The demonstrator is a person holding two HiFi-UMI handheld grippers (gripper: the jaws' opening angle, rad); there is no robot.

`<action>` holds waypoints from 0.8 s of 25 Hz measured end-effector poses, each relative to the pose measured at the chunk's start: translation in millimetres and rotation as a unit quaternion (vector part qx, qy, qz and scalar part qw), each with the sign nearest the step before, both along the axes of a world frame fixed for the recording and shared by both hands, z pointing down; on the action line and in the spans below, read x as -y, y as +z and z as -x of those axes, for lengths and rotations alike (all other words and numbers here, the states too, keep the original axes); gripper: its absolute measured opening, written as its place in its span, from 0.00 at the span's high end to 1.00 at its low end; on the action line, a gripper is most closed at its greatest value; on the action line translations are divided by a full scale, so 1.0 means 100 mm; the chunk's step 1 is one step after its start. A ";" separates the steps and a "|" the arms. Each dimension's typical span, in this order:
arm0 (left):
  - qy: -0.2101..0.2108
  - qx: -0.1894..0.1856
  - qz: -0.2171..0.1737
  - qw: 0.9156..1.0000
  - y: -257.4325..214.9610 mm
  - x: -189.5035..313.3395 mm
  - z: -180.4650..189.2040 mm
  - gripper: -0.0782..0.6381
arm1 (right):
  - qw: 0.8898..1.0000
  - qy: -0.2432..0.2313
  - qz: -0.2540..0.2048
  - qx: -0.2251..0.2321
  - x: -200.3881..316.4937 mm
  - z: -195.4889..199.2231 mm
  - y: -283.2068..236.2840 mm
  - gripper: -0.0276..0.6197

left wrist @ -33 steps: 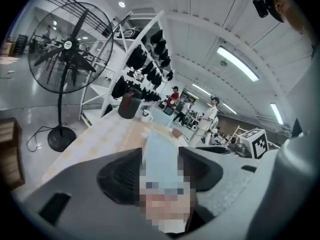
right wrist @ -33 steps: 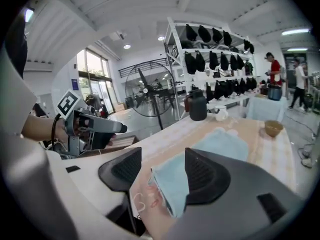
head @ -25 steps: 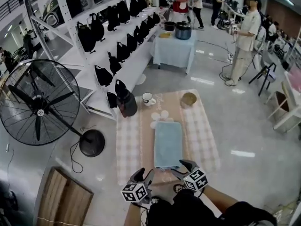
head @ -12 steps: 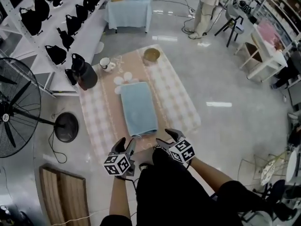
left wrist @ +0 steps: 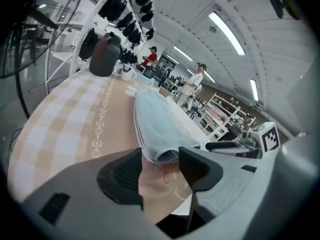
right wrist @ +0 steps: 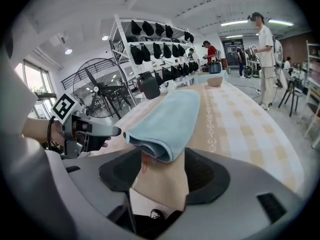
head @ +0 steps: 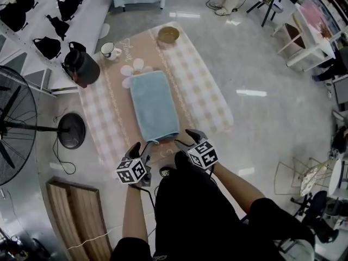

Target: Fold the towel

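A light blue towel (head: pixel 154 105), folded into a long strip, lies flat along the middle of the checked tablecloth (head: pixel 204 91). My left gripper (head: pixel 140 147) hangs open just short of the towel's near left corner. The right gripper (head: pixel 185 138) stands open at the near right corner. In the left gripper view the towel's rounded, layered near end (left wrist: pixel 156 134) sits just beyond the open gripper (left wrist: pixel 160 165), with nothing between the fingers. The right gripper view shows the same near end (right wrist: pixel 167 121) just past the open gripper (right wrist: pixel 162 168). The two grippers are apart from each other.
A black jug (head: pixel 81 64), a white cup (head: pixel 107 49) and a brown bowl (head: pixel 168 35) stand at the table's far end. A floor fan (head: pixel 19 121) and a wooden board (head: pixel 76 216) are on the left. Shelves with black bags (head: pixel 51 20) line the far left.
The head view has tipped further down and shifted. Both grippers stay open at the towel's near end, now a little closer to its corners. The towel has not moved.
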State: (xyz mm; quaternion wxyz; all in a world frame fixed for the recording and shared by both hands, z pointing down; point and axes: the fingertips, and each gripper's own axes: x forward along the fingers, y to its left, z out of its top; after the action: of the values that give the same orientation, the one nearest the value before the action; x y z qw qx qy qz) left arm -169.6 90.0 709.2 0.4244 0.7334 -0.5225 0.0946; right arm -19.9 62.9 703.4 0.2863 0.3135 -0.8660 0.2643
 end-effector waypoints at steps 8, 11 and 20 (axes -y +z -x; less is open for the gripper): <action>-0.014 -0.018 0.019 1.000 0.27 0.27 -0.09 0.59 | 0.999 -0.008 0.019 -0.026 0.19 0.18 0.37 0.57; -0.014 -0.015 0.043 0.999 0.38 0.31 -0.08 0.59 | 0.999 -0.008 0.026 -0.034 0.19 0.21 0.42 0.57; -0.011 0.023 0.053 0.998 0.47 0.10 -0.05 0.80 | 0.998 -0.010 0.029 -0.051 0.05 0.09 0.45 0.92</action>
State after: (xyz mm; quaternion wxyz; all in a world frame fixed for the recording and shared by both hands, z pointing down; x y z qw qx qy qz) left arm -164.8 79.8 756.2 0.4515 0.7019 -0.5343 0.1340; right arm -28.7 57.5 748.1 0.3413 0.3092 -0.8456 0.2701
